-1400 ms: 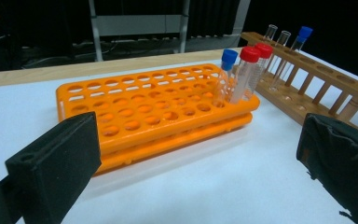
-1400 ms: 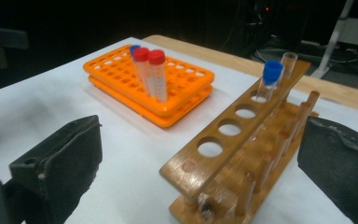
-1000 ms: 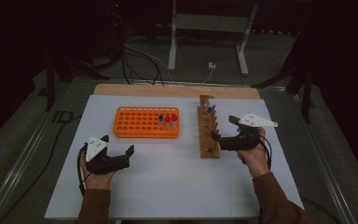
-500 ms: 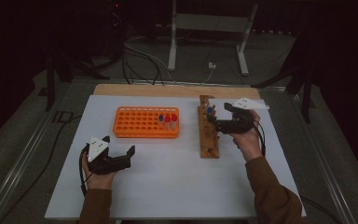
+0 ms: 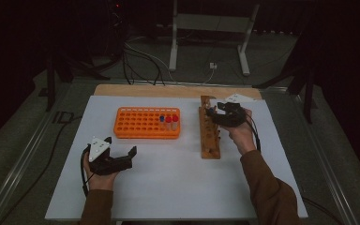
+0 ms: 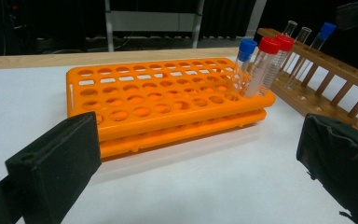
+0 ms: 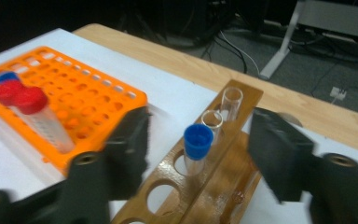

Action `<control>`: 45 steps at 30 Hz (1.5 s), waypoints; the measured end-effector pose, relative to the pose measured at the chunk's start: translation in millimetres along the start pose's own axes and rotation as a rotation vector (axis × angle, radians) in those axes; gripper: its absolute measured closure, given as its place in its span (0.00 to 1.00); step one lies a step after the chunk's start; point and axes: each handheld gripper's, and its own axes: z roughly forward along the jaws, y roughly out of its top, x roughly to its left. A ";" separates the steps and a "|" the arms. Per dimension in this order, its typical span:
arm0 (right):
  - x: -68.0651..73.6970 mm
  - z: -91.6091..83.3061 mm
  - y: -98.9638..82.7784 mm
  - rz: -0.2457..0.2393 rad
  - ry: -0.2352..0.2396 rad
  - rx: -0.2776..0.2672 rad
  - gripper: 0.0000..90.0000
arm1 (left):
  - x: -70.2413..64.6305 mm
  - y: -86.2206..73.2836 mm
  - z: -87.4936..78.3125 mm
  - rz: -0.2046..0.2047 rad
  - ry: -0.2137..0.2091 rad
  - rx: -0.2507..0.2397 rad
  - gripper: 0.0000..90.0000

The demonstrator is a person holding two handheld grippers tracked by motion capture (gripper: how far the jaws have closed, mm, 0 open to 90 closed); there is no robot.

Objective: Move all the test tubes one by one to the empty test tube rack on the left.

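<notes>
High view, right gripper (image 5: 215, 112) over wooden rack (image 5: 209, 140)

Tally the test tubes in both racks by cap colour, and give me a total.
Red-capped test tubes in the orange plastic rack: 2
Blue-capped test tubes: 2, one in the orange rack, one in the brown wooden rack
Uncapped clear glass test tubes in the wooden rack: 2
Total: 6

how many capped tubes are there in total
4: two red-capped tubes and one blue-capped at one end of the orange rack, plus one blue-capped tube in the wooden rack.
</notes>
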 end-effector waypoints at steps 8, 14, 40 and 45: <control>0.2 18.8 -8.3 0.029 -0.013 0.039 0.78 | 2.3 -0.4 -0.1 -0.007 0.010 0.000 0.00; 2.0 25.2 -10.6 0.038 -0.022 0.046 0.84 | 1.7 -0.9 0.4 -0.004 0.009 0.005 0.00; 4.3 -15.5 11.9 0.024 -0.023 -0.061 0.85 | -0.8 -3.1 6.3 0.012 0.011 0.029 0.00; 7.7 -28.6 16.4 0.004 0.001 -0.081 0.85 | -1.5 -3.7 7.8 0.018 0.014 0.032 0.00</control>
